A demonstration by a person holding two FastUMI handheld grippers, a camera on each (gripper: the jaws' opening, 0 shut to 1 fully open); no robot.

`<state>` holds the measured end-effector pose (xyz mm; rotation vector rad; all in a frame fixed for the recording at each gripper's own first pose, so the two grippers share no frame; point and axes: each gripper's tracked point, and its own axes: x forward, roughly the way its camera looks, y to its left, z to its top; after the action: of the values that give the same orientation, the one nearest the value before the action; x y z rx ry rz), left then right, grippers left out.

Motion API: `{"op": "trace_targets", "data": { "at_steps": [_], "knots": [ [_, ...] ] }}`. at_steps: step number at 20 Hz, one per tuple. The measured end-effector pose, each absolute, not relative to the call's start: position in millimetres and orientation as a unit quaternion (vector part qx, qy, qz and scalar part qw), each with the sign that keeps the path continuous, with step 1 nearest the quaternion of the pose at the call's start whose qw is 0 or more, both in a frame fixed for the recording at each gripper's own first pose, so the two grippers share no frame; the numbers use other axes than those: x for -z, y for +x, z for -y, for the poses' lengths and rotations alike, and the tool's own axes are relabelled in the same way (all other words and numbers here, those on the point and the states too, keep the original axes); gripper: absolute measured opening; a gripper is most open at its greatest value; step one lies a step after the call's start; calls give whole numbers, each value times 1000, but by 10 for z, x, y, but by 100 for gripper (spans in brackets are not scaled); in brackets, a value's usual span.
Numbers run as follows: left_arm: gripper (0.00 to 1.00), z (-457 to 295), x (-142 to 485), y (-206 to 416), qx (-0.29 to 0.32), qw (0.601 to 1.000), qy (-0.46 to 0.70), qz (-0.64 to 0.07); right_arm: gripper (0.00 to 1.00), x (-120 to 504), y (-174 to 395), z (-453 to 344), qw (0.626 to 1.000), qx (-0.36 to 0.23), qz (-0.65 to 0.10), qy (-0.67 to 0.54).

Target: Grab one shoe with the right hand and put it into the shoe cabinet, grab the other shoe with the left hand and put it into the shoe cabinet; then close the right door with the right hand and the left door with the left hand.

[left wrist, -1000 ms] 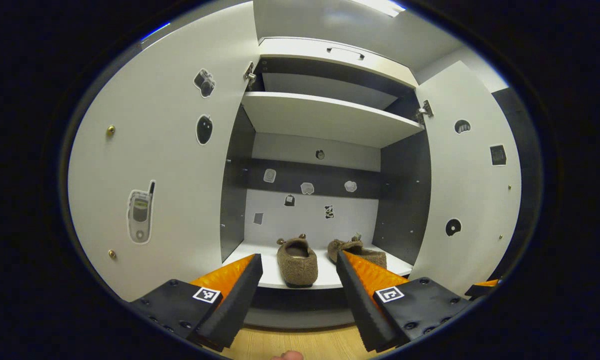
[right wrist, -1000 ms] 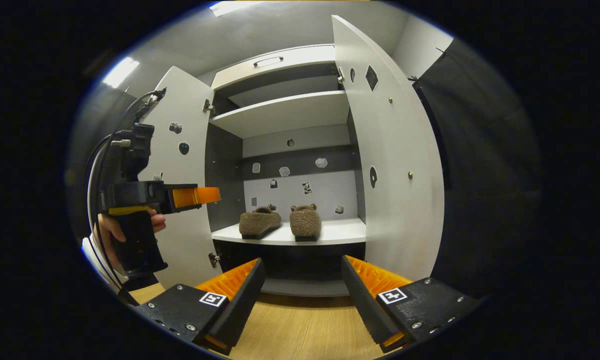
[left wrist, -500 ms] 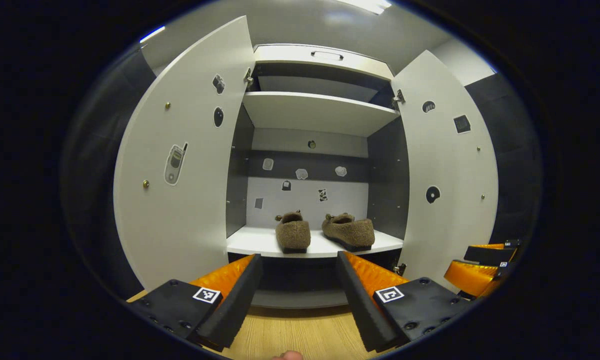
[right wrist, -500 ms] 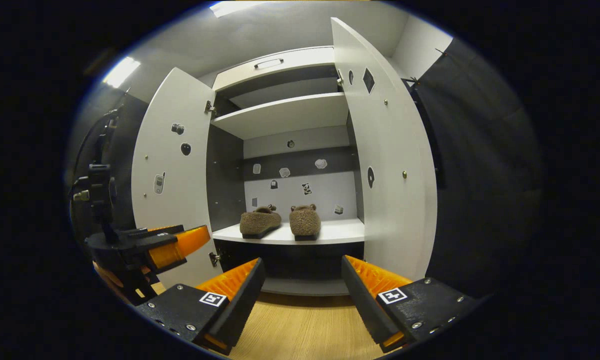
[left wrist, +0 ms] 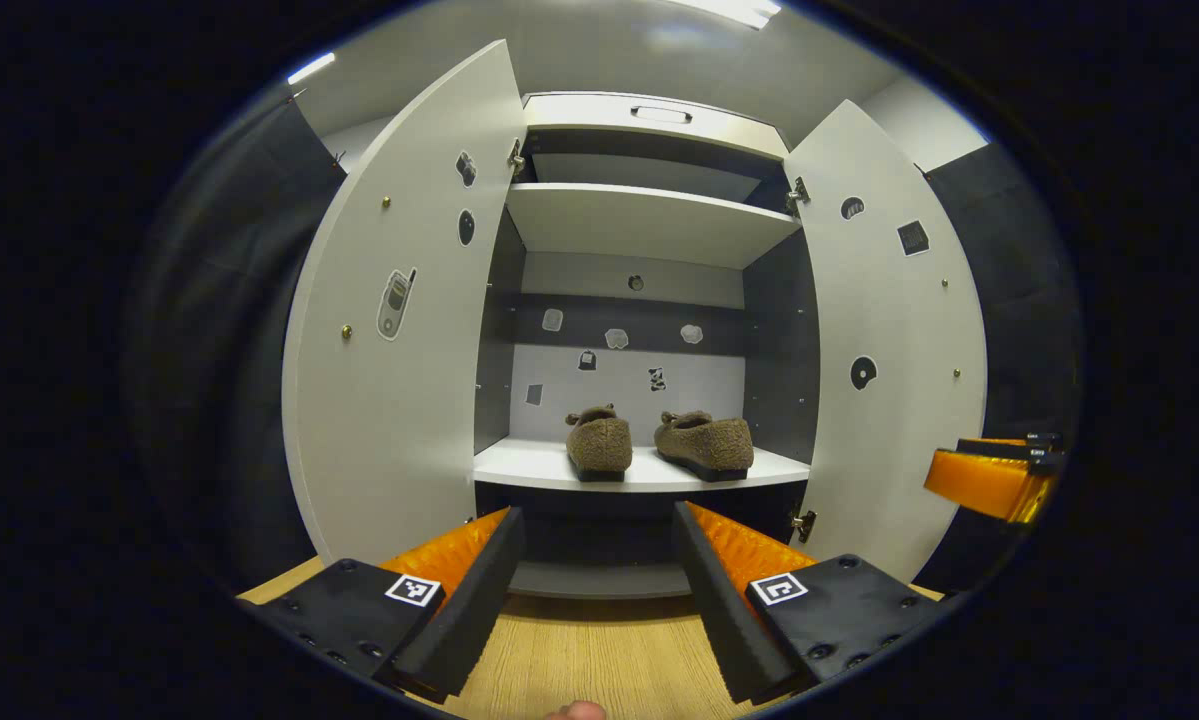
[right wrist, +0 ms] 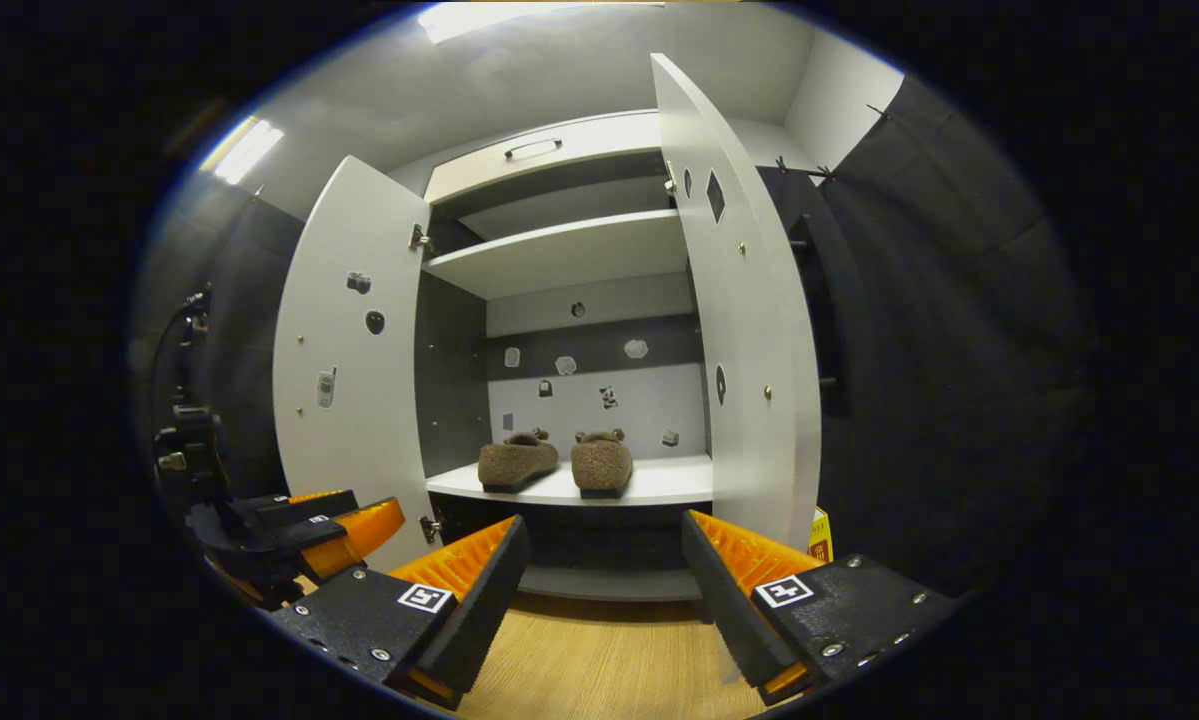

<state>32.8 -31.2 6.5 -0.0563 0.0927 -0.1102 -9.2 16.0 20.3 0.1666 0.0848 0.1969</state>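
Two brown fuzzy shoes stand side by side on the cabinet's lower shelf (left wrist: 529, 468): the left shoe (left wrist: 599, 445) (right wrist: 517, 461) and the right shoe (left wrist: 707, 444) (right wrist: 602, 464). Both white doors hang open, the left door (left wrist: 399, 330) (right wrist: 344, 340) and the right door (left wrist: 889, 330) (right wrist: 749, 330). My left gripper (left wrist: 595, 590) is open, back from the cabinet over the wood floor, nothing between its fingers; it also appears low left in the right gripper view (right wrist: 354, 520). My right gripper (right wrist: 599, 590) is open and holds nothing, in front of the cabinet; it also shows at the right edge of the left gripper view (left wrist: 989, 480).
An upper shelf (left wrist: 649, 220) and a top drawer with a handle (left wrist: 659, 113) sit above the shoes. Stickers dot the back panel and doors. Wood floor (right wrist: 599, 660) runs in front. A small yellow item (right wrist: 819, 535) stands behind the right door's lower edge.
Both grippers have pulled back from the cabinet, so it looks smaller. The left gripper dropped lower in the right gripper view. The shoes stayed put on the shelf.
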Motion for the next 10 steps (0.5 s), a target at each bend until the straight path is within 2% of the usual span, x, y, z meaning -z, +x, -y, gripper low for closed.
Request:
{"op": "trace_targets", "data": {
  "at_steps": [3, 5, 6, 7, 8, 9, 10],
  "knots": [
    [96, 349, -29, 277, 60, 997, -30, -50, 94, -398, -150, 252, 990, -91, -41, 98],
    [99, 369, 18, 256, 64, 996, -32, -58, 99, -552, -134, 703, 993, -51, -34, 98],
    [99, 377, 31, 244, 64, 996, -31, -60, 94, -626, -116, 978, 995, -22, -27, 92],
    [96, 369, 40, 235, 64, 996, -31, -60, 94, -695, -109, 1231, 996, 6, -20, 83],
    [97, 365, 34, 231, 64, 996, -30, -59, 99, -758, -98, 1451, 997, 30, -10, 71],
    [97, 369, 37, 214, 64, 996, -29, -59, 94, -810, -80, 1617, 997, 48, -4, 58],
    [97, 367, 41, 204, 66, 996, -28, -60, 94, -843, -24, 1757, 997, 62, -3, 50]
  ]
}}
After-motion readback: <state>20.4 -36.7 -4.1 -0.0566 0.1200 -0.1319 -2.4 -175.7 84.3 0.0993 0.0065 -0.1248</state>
